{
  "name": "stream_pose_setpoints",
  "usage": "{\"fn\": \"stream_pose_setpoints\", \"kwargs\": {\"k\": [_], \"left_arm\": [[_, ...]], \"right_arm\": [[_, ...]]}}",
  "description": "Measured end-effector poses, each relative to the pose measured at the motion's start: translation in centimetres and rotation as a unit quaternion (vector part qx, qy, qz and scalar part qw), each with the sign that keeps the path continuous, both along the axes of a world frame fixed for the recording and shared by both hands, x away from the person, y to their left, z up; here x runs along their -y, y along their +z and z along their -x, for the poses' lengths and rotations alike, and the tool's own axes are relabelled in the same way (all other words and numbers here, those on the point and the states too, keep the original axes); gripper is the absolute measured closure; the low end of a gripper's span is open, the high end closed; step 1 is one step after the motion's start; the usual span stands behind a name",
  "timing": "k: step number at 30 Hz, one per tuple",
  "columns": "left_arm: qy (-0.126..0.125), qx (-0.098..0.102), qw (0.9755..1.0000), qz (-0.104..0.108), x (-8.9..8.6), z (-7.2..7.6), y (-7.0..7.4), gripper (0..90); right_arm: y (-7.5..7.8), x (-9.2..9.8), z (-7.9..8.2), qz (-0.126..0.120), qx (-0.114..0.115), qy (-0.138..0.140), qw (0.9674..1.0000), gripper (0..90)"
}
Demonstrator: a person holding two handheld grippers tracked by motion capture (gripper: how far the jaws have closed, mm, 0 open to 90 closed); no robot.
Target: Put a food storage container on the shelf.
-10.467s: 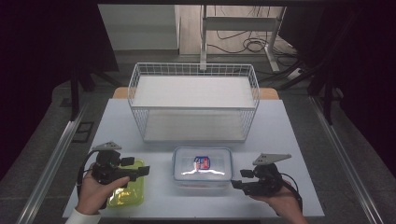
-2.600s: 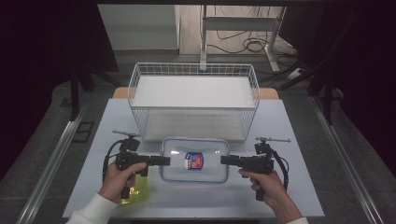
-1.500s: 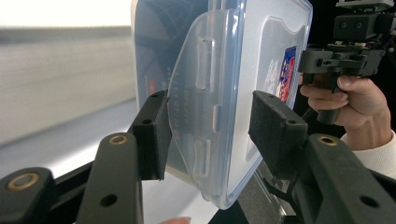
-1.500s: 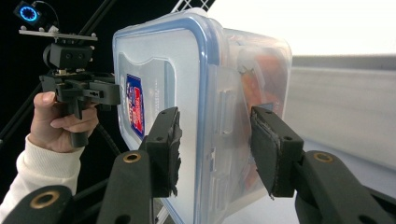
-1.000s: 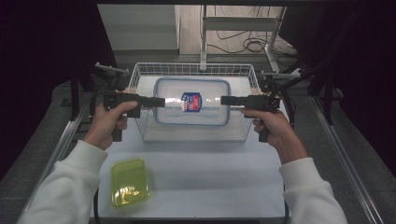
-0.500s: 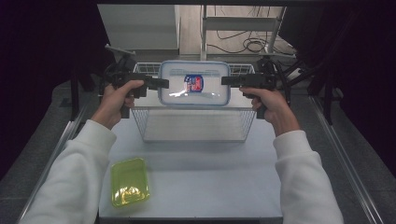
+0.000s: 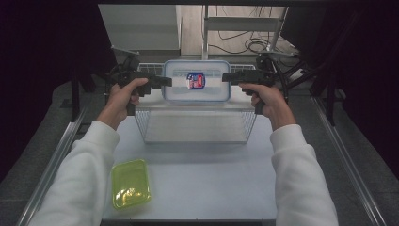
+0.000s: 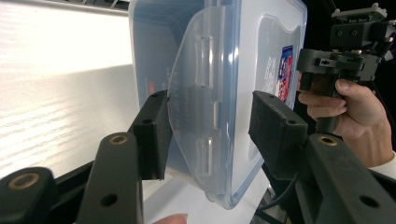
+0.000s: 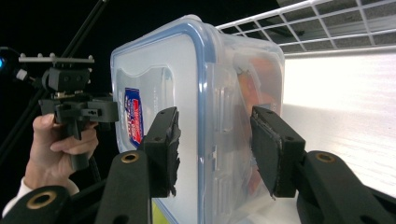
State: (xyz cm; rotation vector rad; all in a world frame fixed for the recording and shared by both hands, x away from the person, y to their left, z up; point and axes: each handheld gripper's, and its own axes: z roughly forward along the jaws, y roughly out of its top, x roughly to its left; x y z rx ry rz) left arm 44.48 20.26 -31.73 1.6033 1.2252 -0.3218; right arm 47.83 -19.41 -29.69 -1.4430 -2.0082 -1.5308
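Held between both grippers: clear box [image 7: 196,87] with blue-rimmed lid, raised over the far part of the wire basket [image 7: 195,123], long axis running hand to hand. Left gripper [image 7: 164,81] clamped on the left end flap, right gripper [image 7: 227,77] on the right end, each equally near. Straight below: basket with a pale, bare floor. Inside the box, something orange, blurred. Green tub [image 7: 130,183] left near the table's front edge, well apart.

Lidded container [image 7: 196,81] is held above wire basket [image 7: 195,125] at counter [image 7: 211,188] rear, betw. left hand-held gripper [image 7: 165,81] & right hand-held gripper [image 7: 228,77]; small tray [image 7: 130,183] is seen front-left.
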Motion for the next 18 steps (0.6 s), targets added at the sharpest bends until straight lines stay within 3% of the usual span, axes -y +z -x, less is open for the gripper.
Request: {"fn": "stream_pose_setpoints", "kwargs": {"k": [3,9,13,18], "left_arm": [[0.007,-0.004,1.0000,0.002,0.1,-0.2,-0.1,48.8],[0.014,-0.025,0.9993,0.024,-0.1,-1.1,-0.6,47.6],[0.018,-0.037,0.9984,0.039,-0.3,-1.8,-1.1,46.4],[0.025,-0.049,0.9970,0.054,-0.4,-2.4,-1.6,44.9]], "right_arm": [[0.2,-0.3,-0.2,0.014,-0.002,-0.003,0.9999,50.9],[-0.2,-0.4,-0.8,0.000,-0.035,-0.030,0.9989,50.6],[-0.3,-0.5,-1.1,-0.005,-0.065,-0.054,0.9964,50.3],[-0.9,-0.7,-1.5,-0.016,-0.086,-0.086,0.9924,50.2]]}}
